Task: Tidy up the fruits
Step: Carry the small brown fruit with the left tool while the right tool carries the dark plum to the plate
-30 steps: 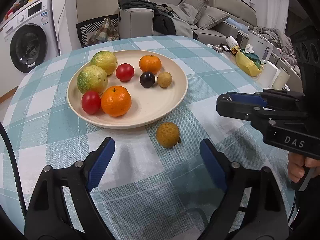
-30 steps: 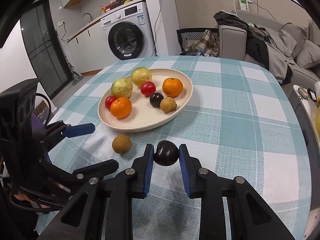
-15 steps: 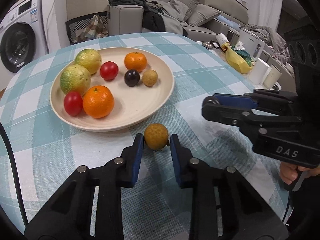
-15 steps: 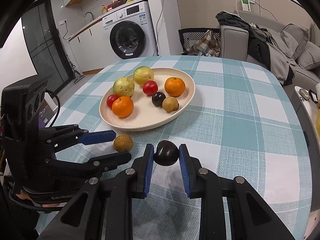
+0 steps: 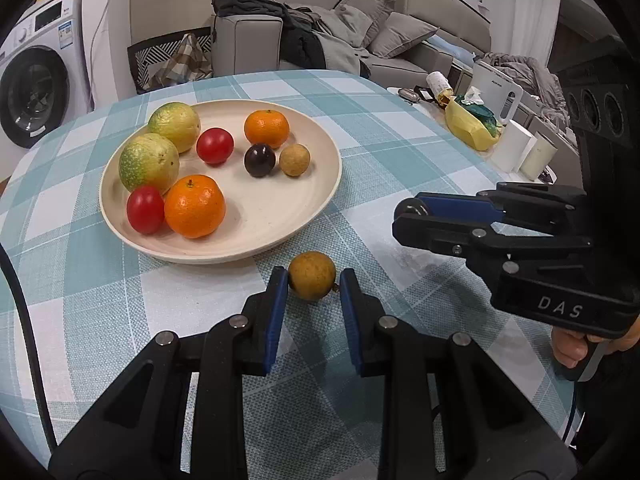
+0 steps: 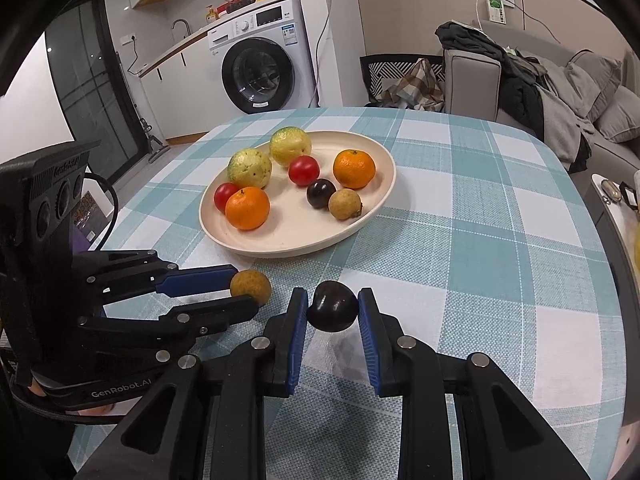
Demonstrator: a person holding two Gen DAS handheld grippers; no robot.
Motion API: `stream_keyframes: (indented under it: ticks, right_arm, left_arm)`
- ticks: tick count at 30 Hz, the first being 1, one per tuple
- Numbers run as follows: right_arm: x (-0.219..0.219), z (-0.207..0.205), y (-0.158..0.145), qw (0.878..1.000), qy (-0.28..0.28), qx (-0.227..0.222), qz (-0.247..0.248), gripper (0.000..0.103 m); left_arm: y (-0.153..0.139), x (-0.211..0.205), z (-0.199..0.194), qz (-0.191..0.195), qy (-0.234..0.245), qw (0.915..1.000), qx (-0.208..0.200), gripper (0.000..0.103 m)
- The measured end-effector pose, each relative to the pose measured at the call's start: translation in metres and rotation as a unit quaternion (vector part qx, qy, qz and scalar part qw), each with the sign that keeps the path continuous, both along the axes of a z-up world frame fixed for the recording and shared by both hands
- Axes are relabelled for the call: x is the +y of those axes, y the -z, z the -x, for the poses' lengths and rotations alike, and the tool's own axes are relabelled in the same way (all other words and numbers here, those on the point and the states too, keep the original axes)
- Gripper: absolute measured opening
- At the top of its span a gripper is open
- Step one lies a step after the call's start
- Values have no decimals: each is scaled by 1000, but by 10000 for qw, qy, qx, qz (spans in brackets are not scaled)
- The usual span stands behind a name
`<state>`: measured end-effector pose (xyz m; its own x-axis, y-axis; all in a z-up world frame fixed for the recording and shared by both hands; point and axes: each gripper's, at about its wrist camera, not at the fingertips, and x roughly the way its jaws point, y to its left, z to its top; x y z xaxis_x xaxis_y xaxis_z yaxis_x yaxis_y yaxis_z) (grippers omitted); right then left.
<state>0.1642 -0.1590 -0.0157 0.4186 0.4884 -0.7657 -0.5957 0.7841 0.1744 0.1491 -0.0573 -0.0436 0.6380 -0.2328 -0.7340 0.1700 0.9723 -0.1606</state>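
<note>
A cream plate (image 5: 280,224) (image 6: 304,240) on the checked table holds two oranges, two red tomatoes, two green-yellow fruits, a dark plum and a brown longan. My left gripper (image 5: 313,282) is shut on a brown longan (image 5: 312,275) just in front of the plate; the longan also shows in the right wrist view (image 6: 251,286). My right gripper (image 6: 333,307) is shut on a dark plum (image 6: 333,312) to the right of the longan, near the table. In the left wrist view the right gripper's fingers (image 5: 452,216) hide the plum.
The round table with a teal checked cloth (image 6: 500,216) drops off at its right edge. A side shelf with a yellow bag (image 5: 472,128) and white cups (image 5: 516,152) stands to the right. A sofa (image 5: 360,40) and washing machine (image 6: 260,72) are behind.
My left gripper moved forward and closed on the longan, which was loose between open jaws one second ago. My right gripper kept hold of the plum with little movement.
</note>
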Motion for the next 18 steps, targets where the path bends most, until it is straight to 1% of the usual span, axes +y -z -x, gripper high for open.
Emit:
stream_keyframes:
  ticks: [5,11,15,18]
  right_arm:
    - [4,3,0,10000,-23,-31,72,27]
    - [10,6,-2,9996,-227,-63,132,27]
    - [9,4,-2,9998,-157,-38,92,27]
    - [9,4,-2,9998,-158,-47,99,27]
  left_arm:
    - [1,4,-1,99,29,9999,29,24]
    - [2,1,-1,-2,26,10000,44,24]
    - [7,4,-6,39,-48,9997,235,24]
    - [6,5,-5,73,-30,9998,202,24]
